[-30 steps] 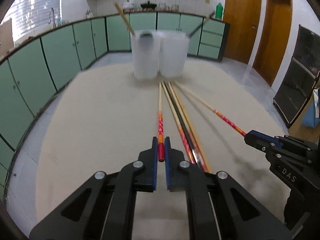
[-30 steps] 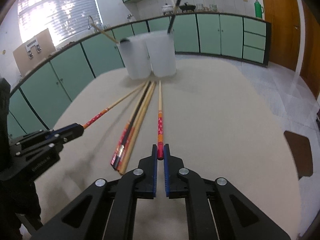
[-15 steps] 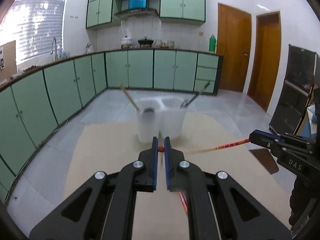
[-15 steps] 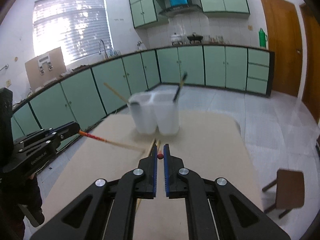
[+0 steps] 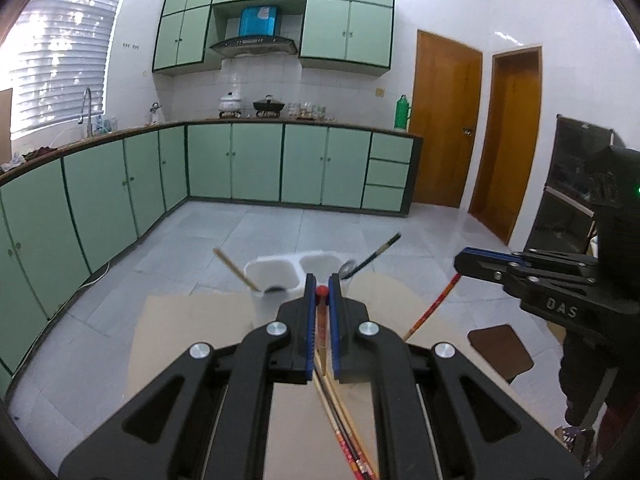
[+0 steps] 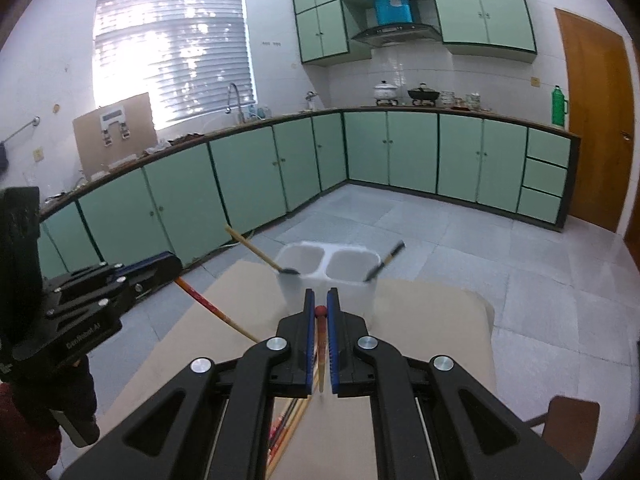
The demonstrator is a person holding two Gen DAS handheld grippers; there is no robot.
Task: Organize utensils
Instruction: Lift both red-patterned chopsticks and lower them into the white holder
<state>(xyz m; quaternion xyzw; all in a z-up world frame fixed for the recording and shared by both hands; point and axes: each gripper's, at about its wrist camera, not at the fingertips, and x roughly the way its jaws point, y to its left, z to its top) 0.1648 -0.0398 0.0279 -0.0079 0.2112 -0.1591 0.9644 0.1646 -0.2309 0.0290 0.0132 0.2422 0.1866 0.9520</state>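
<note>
We hold one red-ended chopstick in each hand. The left gripper (image 5: pixel 321 289) has its jaws closed on the left chopstick (image 5: pixel 321 292), gripped at its red top end, and the stick hangs down between the jaws toward the bench (image 5: pixel 192 332). The right gripper (image 6: pixel 321 309) holds the right chopstick (image 6: pixel 320 312) in the same way. In the left view this right chopstick slants down from the right gripper, and its thin tip points at the bench.

The double holder (image 6: pixel 332 268) stands at the far part of the bench, just beyond both grippers. One compartment has a spoon with a wooden handle (image 6: pixel 256 254), the other a dark-handled utensil (image 6: pixel 386 260). The loose chopsticks (image 5: pixel 344 428) lie together on the bench under the grippers.

We judge that the next step is to bring each stick over a compartment and lower it in. The risks come from the grip: each stick is held only at its very end, so it can swing or turn between the jaws, and the low tip can then hit the rim and not enter. The holder looks light, so a push from a tip could move it or tip it over. The leaning handles also narrow the openings, and the two grippers are near each other and may collide.
</note>
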